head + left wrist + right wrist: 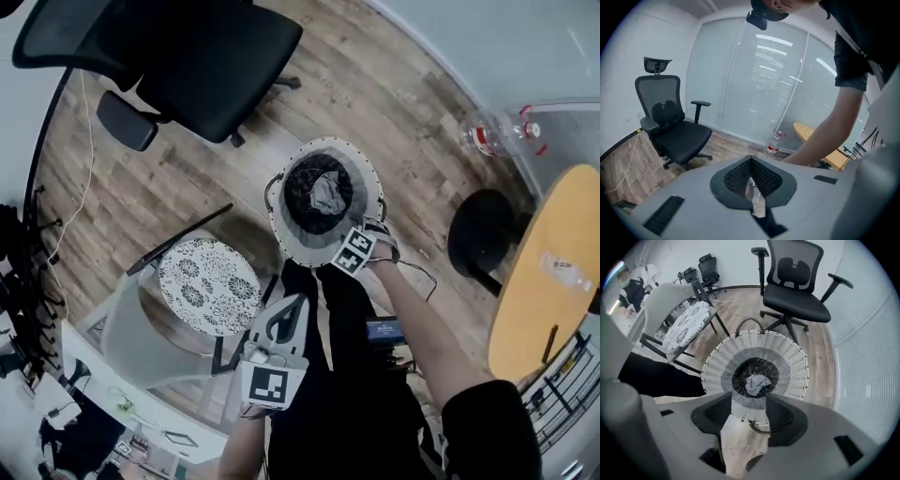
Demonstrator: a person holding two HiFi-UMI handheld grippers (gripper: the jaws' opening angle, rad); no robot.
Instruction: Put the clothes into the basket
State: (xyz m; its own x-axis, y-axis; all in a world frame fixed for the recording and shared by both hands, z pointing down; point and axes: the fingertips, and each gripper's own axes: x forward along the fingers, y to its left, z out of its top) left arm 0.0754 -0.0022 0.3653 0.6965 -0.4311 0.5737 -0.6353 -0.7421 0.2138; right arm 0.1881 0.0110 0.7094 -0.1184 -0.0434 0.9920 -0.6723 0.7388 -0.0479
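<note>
Bright, even room light here, only soft shadows under the office chair (677, 136) on the wood floor (628, 168), and ceiling lamps streak as glare across the glass wall (778, 70). Every view bows hard at its edges and darkens in the corners. The left tongs (751, 161) and right tongs (744, 401) loom soft and unfocused, with the room beyond sharp.

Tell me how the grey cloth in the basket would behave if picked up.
The grey cloth lies crumpled in folds, so it is probably floppy and would drape from one pinch. It looks small against the woven basket, so likely light. Soft fabric should not slip much.
</note>
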